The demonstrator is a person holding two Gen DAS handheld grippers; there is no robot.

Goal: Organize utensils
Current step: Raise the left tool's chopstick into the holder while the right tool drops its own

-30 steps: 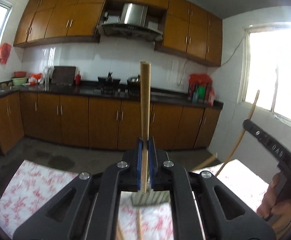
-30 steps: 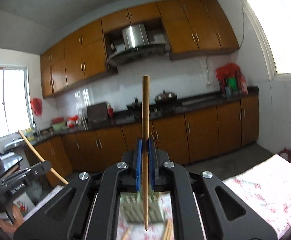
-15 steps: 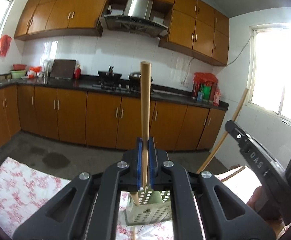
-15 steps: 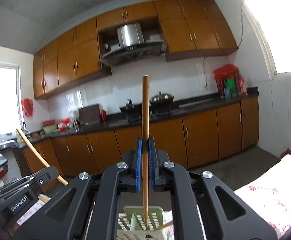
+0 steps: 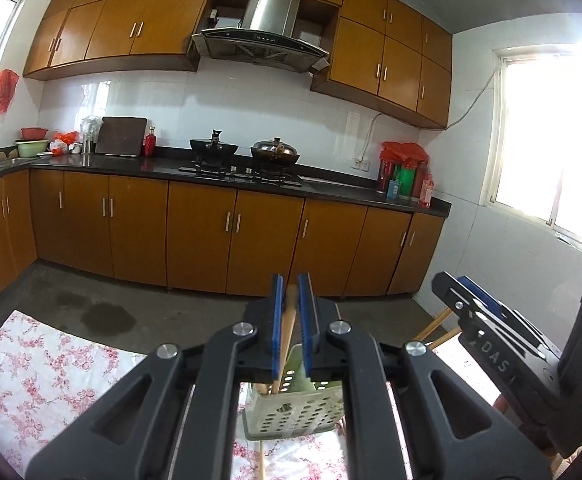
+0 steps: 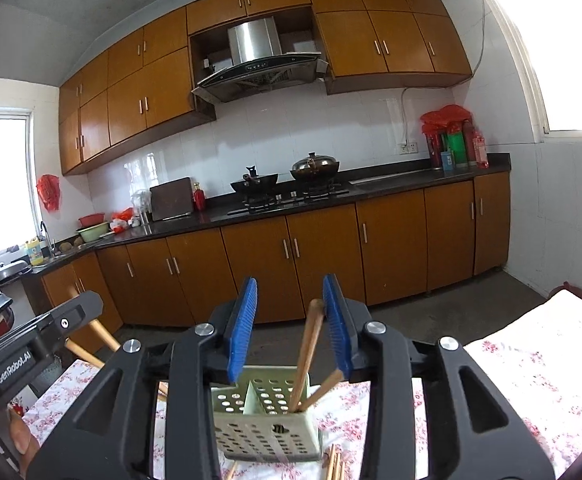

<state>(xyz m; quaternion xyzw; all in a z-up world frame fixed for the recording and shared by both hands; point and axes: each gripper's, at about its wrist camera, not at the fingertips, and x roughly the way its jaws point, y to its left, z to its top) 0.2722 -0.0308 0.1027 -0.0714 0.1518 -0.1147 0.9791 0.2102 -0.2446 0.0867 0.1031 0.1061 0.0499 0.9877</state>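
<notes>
Both chopsticks sit lower than a second ago: then each stood tall and upright, clamped between shut blue pads; now both have dropped into the pale green perforated plastic utensil holder (image 6: 267, 416), and the holder shows closer and higher under both cameras.

Right gripper (image 6: 289, 324): jaws opening, a clear gap between the blue pads. Its light wooden chopstick (image 6: 307, 354) stands in the holder's right compartment, tilted, top leaning against the right pad, apart from the left pad. A second wooden chopstick (image 6: 325, 388) leans further right in the same compartment. The divider's other side looks empty as far as visible.

Left gripper (image 5: 291, 322): jaws opening but only a narrow slit. Its wooden chopstick (image 5: 287, 336) runs between the pads, lower end inside the holder (image 5: 291, 412); top no longer rises above the fingertips. Cannot tell if the pads press it.

More loose wooden chopsticks (image 6: 335, 462) lie on the white cloth with pink flowers (image 6: 531, 384), just in front of the holder. The left gripper's black body (image 6: 31, 344) shows at the right view's left edge, a hand (image 6: 21, 436) under it.

Far: brown wooden kitchen cabinets (image 6: 331, 256), dark countertop, two pots on the stove, steel range hood (image 6: 255, 60).
</notes>
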